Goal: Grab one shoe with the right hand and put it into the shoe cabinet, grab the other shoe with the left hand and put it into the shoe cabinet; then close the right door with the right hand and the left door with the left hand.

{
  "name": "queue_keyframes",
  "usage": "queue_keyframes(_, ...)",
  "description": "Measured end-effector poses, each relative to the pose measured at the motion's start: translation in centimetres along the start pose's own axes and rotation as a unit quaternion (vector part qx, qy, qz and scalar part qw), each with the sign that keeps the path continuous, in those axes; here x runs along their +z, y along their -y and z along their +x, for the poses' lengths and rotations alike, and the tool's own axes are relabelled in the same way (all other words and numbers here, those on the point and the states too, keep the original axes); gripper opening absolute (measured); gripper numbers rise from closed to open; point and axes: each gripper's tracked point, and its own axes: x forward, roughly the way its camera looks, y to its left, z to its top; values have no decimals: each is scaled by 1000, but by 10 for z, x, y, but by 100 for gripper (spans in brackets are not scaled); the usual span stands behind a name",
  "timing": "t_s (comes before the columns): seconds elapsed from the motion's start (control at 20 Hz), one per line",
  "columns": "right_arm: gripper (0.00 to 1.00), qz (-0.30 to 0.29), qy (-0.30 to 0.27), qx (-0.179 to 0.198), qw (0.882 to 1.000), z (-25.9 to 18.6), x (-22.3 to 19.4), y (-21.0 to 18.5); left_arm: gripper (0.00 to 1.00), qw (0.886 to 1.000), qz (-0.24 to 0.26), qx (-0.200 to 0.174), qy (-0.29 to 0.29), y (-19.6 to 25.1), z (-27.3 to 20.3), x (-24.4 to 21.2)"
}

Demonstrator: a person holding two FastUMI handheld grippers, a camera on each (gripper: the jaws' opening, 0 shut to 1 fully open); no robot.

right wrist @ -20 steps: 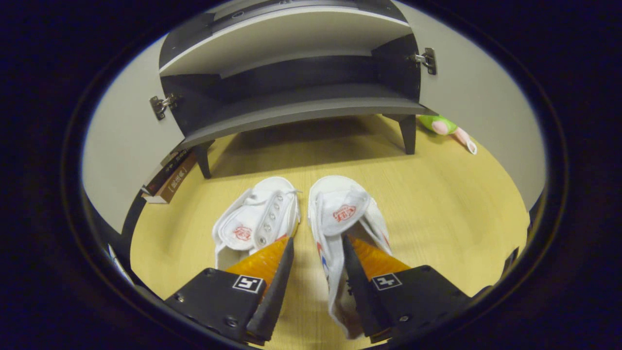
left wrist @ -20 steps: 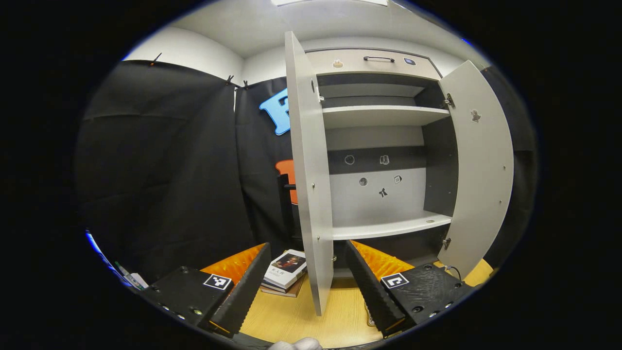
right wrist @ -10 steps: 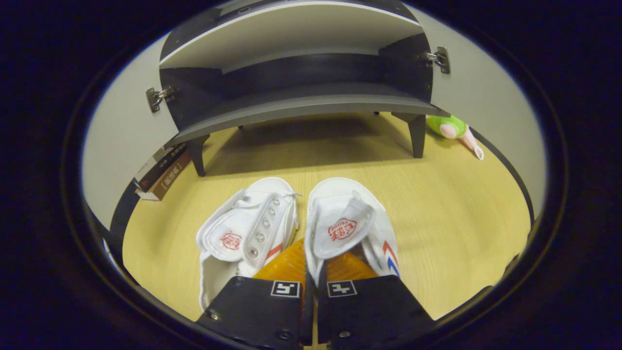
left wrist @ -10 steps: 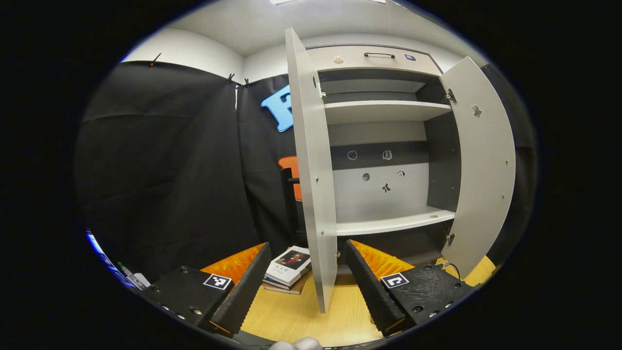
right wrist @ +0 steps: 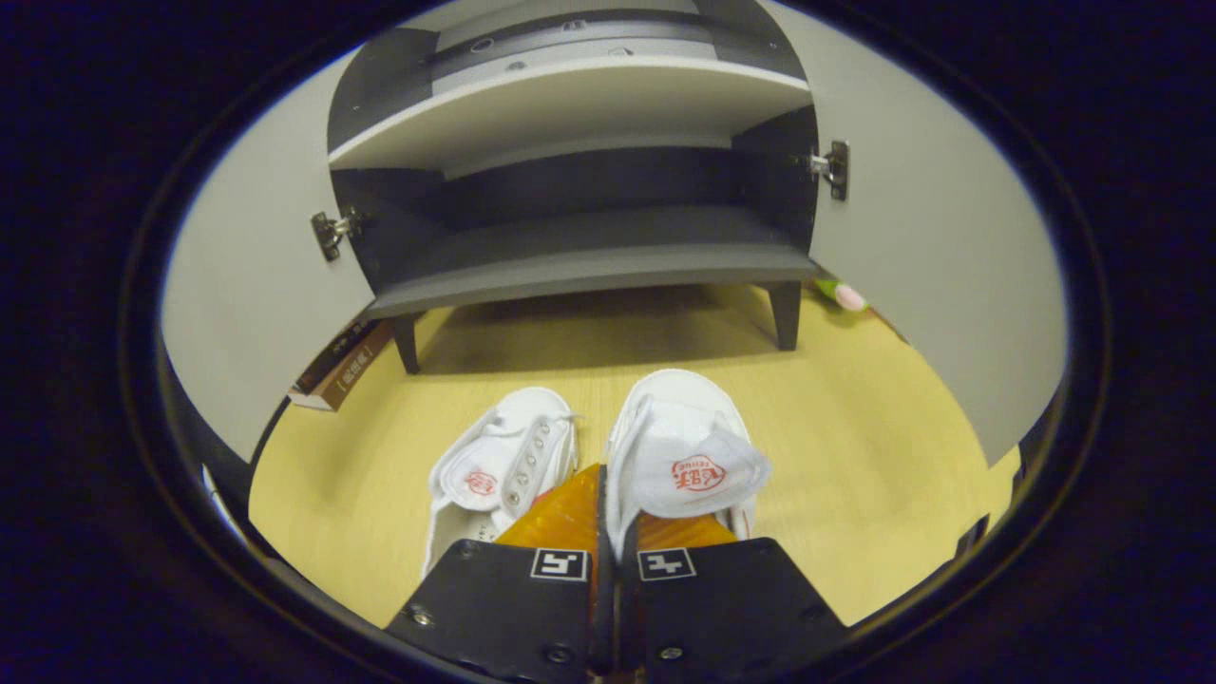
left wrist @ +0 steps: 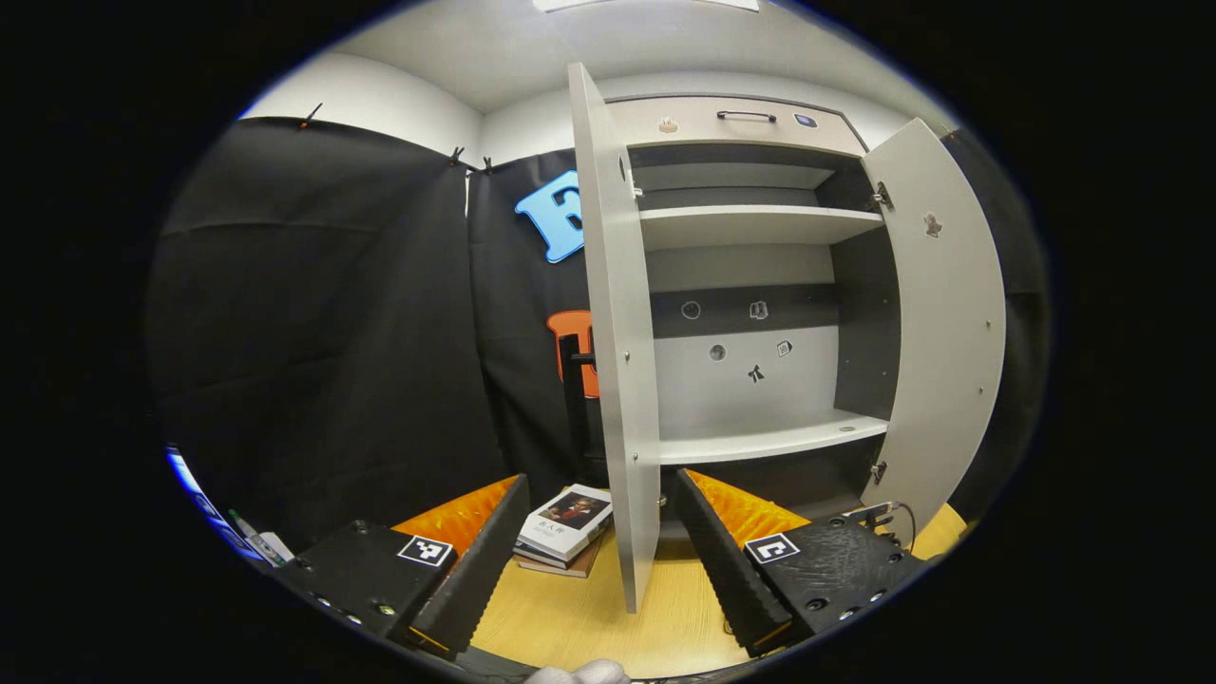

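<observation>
Two white canvas shoes lie side by side on the wooden floor in front of the open shoe cabinet (right wrist: pixel 589 261). In the right gripper view my right gripper (right wrist: pixel 608 503) is shut on the inner side wall of the right-hand shoe (right wrist: pixel 689 446), which sits a little higher than the other shoe (right wrist: pixel 499 465). In the left gripper view my left gripper (left wrist: pixel 598 484) stands open and holds nothing, facing the cabinet's lower shelf (left wrist: pixel 769 439). The left door (left wrist: pixel 613 332) and right door (left wrist: pixel 950 313) both hang open.
A stack of books (left wrist: pixel 565 522) lies on the floor by the left door, seen too as books (right wrist: pixel 342 366) beyond that door. A green and pink plush toy (right wrist: pixel 841 294) lies behind the right cabinet leg. A gloved hand (left wrist: pixel 579 673) shows at the bottom edge.
My right gripper went from open around the right-hand shoe's side wall to shut on it, and the shoe has risen slightly. The left gripper has barely shifted.
</observation>
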Motion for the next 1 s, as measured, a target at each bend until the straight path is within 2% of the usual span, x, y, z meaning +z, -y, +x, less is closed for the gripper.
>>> queue_keyframes(0.35,6,-5,101,17,995,-81,106,-15,96,1000,-17,-10,11,-8,-8,3)
queue_keyframes(0.75,6,-21,198,20,980,-158,250,-29,96,999,-40,-7,26,-30,-19,7)
queue_keyframes(0.85,3,-33,215,15,976,-158,285,-30,96,999,-42,-2,27,-32,-19,9)
queue_keyframes(1.0,6,-41,228,12,973,-134,335,-32,96,999,-44,11,28,-35,-19,13)
